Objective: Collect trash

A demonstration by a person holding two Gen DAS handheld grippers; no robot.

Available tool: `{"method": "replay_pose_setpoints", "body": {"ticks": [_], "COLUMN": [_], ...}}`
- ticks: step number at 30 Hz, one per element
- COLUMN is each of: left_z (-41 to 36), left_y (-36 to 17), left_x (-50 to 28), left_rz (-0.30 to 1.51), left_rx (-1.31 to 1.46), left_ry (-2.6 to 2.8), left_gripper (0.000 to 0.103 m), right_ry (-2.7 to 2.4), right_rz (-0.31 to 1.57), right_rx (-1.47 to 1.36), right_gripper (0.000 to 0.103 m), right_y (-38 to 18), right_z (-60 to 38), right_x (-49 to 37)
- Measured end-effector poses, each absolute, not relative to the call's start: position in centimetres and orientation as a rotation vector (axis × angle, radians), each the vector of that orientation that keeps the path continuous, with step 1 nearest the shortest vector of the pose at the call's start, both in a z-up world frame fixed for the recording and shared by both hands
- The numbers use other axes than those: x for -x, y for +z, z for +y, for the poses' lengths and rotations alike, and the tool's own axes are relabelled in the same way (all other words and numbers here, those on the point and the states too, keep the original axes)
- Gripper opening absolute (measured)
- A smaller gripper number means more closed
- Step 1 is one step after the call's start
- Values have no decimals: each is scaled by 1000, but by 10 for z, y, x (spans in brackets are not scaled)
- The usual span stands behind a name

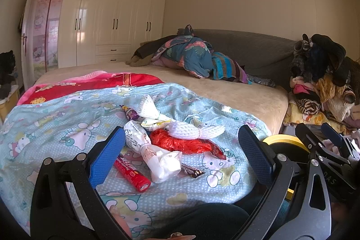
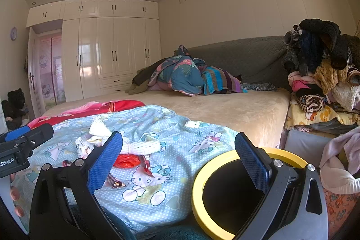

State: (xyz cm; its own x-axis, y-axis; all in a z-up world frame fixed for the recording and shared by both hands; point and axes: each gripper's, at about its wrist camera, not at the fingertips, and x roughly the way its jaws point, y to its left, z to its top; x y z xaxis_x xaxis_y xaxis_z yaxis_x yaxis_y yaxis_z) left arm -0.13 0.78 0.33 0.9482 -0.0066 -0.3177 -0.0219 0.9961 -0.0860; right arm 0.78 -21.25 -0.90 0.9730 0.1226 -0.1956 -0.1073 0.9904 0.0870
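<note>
The trash [image 1: 166, 141] is lying in a loose heap on the light blue cartoon-print quilt [image 1: 56, 127] that is covering the near end of the bed [image 1: 236, 91]. The heap is comprising a crumpled white wrapper [image 1: 155, 156], a red plastic bag [image 1: 180, 143], a white foam net sleeve [image 1: 193, 131], a red tube-shaped packet [image 1: 132, 173] and a small dark candy wrapper [image 1: 192, 170], all touching or overlapping one another.

The left gripper [image 1: 180, 154] is hovering low over this heap with its blue fingers [image 1: 108, 156] spread wide and holding nothing. The white wrapper and red bag are sitting between them, so the gripper is evidently lining up for a first pick.

The right gripper [image 2: 180, 163] is likewise spread wide and holding nothing. It is facing the gap between the quilt and a yellow-rimmed bin [image 2: 202, 170], which is standing just beside the bed's near corner, its dark mouth open upward. That placement is putting the bin within short reach of the heap, presumably so each item can be carried across and dropped in.

No item is yet in the bin so far as the views show; its interior is too dark to confirm. Collection is judged to be at its start. The thin film items are likely to crumple and slip under a shallow pinch.
</note>
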Motion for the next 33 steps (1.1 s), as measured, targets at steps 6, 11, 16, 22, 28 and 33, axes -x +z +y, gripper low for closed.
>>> {"method": "replay_pose_setpoints", "body": {"ticks": [6, 11, 16, 22, 28, 33], "left_z": [8, 9, 9, 8, 9, 23], "left_y": [3, 3, 4, 3, 6, 10], "left_x": [2, 2, 2, 2, 0, 1], "left_rz": [321, 322, 321, 320, 326, 328], "left_rx": [87, 88, 86, 87, 102, 157], "left_ry": [7, 7, 7, 7, 11, 19], "left_gripper": [93, 93, 93, 93, 93, 93], "right_ry": [117, 118, 117, 119, 138, 227], "right_rz": [201, 201, 202, 203, 205, 219], "right_rx": [-76, -76, -77, -78, -76, -64], "right_gripper": [97, 97, 97, 97, 97, 97], "right_y": [-9, -9, -10, -10, -10, -6], "right_z": [-213, -214, -213, -213, -212, -200], "right_x": [-8, -8, -8, -8, -8, -14]}}
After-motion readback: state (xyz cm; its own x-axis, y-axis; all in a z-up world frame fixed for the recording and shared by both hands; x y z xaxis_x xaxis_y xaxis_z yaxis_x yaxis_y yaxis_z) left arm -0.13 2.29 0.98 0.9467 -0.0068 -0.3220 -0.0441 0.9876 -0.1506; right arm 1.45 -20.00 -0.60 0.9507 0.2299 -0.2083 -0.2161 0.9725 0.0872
